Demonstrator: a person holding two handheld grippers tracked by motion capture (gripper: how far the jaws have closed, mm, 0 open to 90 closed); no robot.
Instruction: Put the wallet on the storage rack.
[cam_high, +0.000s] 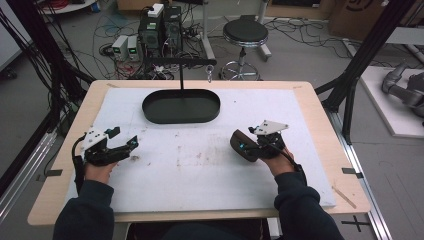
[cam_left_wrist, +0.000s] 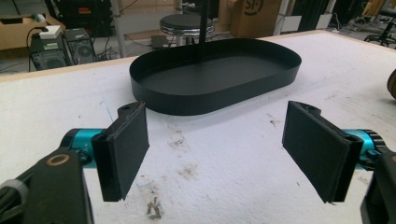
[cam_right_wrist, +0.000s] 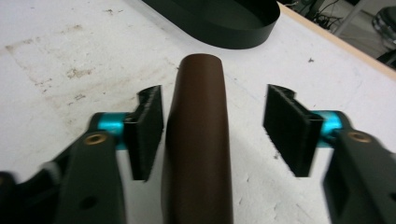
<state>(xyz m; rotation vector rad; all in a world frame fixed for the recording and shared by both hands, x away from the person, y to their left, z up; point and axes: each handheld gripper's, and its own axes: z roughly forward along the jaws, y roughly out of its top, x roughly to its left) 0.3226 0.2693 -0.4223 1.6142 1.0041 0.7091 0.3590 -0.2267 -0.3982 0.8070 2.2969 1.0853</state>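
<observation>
A brown, rounded oblong case (cam_right_wrist: 198, 140) lies on the white mat (cam_high: 200, 170), lengthwise between the jaws of my right gripper (cam_right_wrist: 212, 135). The left pad (cam_right_wrist: 147, 130) sits right beside the case, while a clear gap separates the case from the right pad (cam_right_wrist: 287, 128), so that gripper is open. In the high view the case (cam_high: 236, 140) and right gripper (cam_high: 246, 146) are at the mat's right. My left gripper (cam_high: 124, 137) rests at the mat's left, open with nothing between its pads (cam_left_wrist: 123, 149); it faces the black oval tray (cam_left_wrist: 210, 100).
The black tray (cam_high: 150, 107) sits at the back middle of the mat, with a thin black post (cam_high: 181, 75) rising from it and a hook (cam_high: 210, 75) hanging from its arm. Beyond the table are a stool (cam_high: 245, 32) and electronics boxes (cam_high: 160, 30).
</observation>
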